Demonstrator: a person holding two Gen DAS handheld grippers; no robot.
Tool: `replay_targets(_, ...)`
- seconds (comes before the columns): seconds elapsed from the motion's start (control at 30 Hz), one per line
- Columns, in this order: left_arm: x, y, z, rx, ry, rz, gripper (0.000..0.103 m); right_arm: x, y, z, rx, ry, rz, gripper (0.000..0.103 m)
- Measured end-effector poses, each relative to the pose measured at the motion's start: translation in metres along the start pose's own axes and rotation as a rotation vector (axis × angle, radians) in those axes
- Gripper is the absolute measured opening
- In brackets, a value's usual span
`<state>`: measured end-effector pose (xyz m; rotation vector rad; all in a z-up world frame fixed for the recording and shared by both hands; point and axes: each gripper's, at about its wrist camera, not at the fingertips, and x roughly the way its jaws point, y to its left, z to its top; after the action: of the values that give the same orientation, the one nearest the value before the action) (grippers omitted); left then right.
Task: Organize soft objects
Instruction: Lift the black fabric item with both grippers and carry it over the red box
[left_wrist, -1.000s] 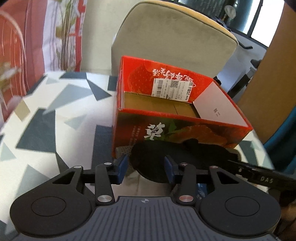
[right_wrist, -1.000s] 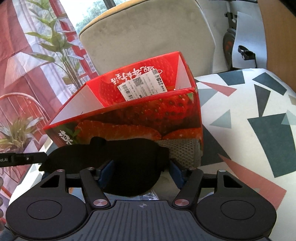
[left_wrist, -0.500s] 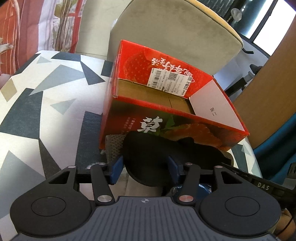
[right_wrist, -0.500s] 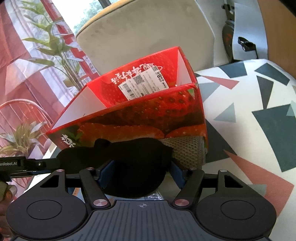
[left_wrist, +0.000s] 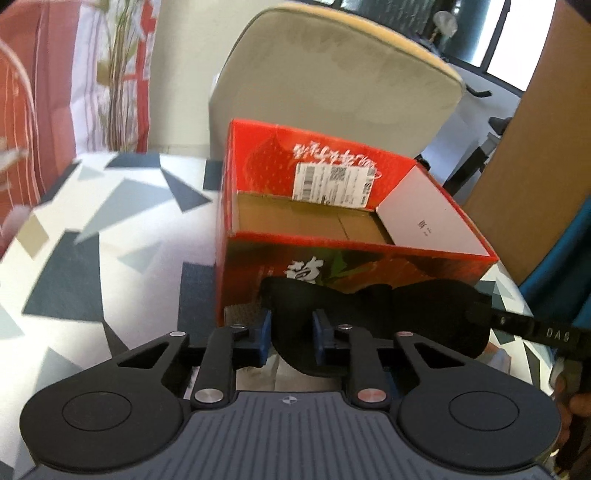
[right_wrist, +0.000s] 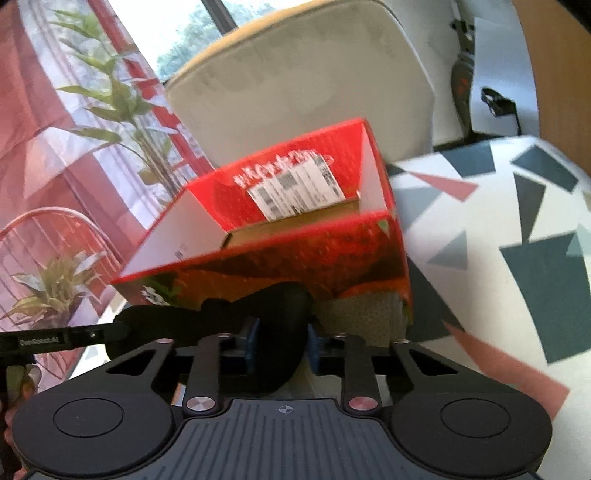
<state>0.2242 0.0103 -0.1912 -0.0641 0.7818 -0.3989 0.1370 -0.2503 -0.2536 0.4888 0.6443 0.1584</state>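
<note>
A black soft eye mask (left_wrist: 373, 314) hangs stretched between both grippers, in front of the near wall of an open red strawberry box (left_wrist: 332, 254). My left gripper (left_wrist: 291, 332) is shut on the mask's left end. My right gripper (right_wrist: 279, 343) is shut on its other end (right_wrist: 273, 332). The box (right_wrist: 295, 251) shows a bare cardboard floor and a white label inside. A grey knitted cloth (right_wrist: 362, 317) lies on the table against the box's front, below the mask.
The table (left_wrist: 110, 240) has a white cloth with grey and pink triangles. A beige chair (left_wrist: 332, 77) stands right behind the box. A wooden panel (left_wrist: 535, 147) rises at the right, plants (right_wrist: 122, 107) and a window at the left.
Both grippers have closed tighter on the mask and lifted it, so its top edge now rides higher against the box's front wall. The right wrist view is blurred from motion.
</note>
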Motion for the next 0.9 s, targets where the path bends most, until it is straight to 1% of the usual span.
replay_targets(0.07,-0.008,-0.006,0.001,0.038,-0.028,0.008,0.021,-0.006,0.008,0.003,-0.053,-0.016,-0.006,0.018)
replay_targets(0.17,-0.021,-0.012,0.001,0.077,-0.071,0.013,0.019,-0.014,0.021,0.006,-0.118,-0.036,-0.003,0.017)
replay_targets(0.37,-0.043,-0.022,0.005,0.138,-0.17,0.032,0.019,-0.032,0.039,0.018,-0.193,-0.094,0.018,0.016)
replay_targets(0.5,-0.05,-0.029,0.013,0.16,-0.228,0.045,0.018,-0.039,0.048,0.028,-0.233,-0.131,0.018,0.016)
replay_targets(0.7,-0.043,-0.044,0.037,0.194,-0.296,0.065,0.018,-0.038,0.058,0.052,-0.309,-0.188,-0.012,0.016)
replay_targets(0.8,-0.028,-0.051,0.053,0.209,-0.311,0.09,0.018,-0.027,0.06,0.068,-0.33,-0.199,-0.021,0.015)
replay_targets(0.9,-0.009,-0.059,0.071,0.229,-0.3,0.112,0.018,-0.009,0.057,0.086,-0.327,-0.193,-0.035,0.015)
